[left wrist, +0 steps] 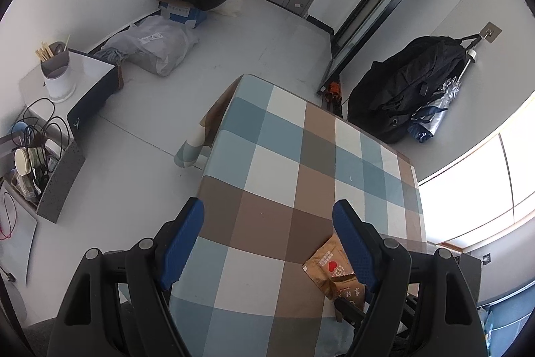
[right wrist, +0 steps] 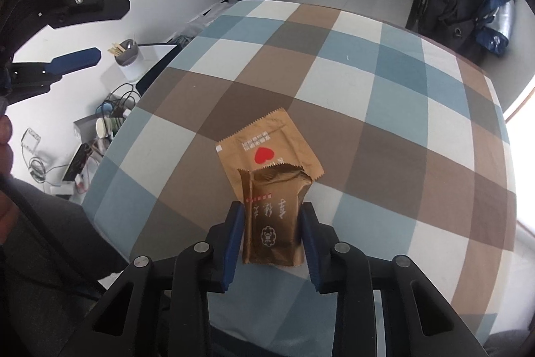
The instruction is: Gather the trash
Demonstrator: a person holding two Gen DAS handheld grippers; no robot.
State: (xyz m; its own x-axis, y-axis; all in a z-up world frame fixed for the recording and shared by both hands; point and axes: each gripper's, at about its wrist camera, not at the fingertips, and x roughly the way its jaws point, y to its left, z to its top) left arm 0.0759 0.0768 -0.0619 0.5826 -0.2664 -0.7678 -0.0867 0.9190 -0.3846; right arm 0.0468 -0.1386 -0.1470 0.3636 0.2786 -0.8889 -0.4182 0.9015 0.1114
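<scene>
Brown wrapper (right wrist: pixel 272 216) pinched between right gripper (right wrist: pixel 272 219) fingers above checked tablecloth (right wrist: pixel 384 109), left gripper (left wrist: pixel 267 243) spread wide nearby; next, probably carrying off to 1 bin.

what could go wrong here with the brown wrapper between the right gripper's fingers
1. The right gripper pinches only the torn, crumpled brown foil snack wrapper; the thin foil may slip out when lifted.
2. The flat brown wrapper with a red heart lies partly under it on the checked tablecloth and may be dragged or left behind.
3. The left gripper is open and holds nothing.
</scene>
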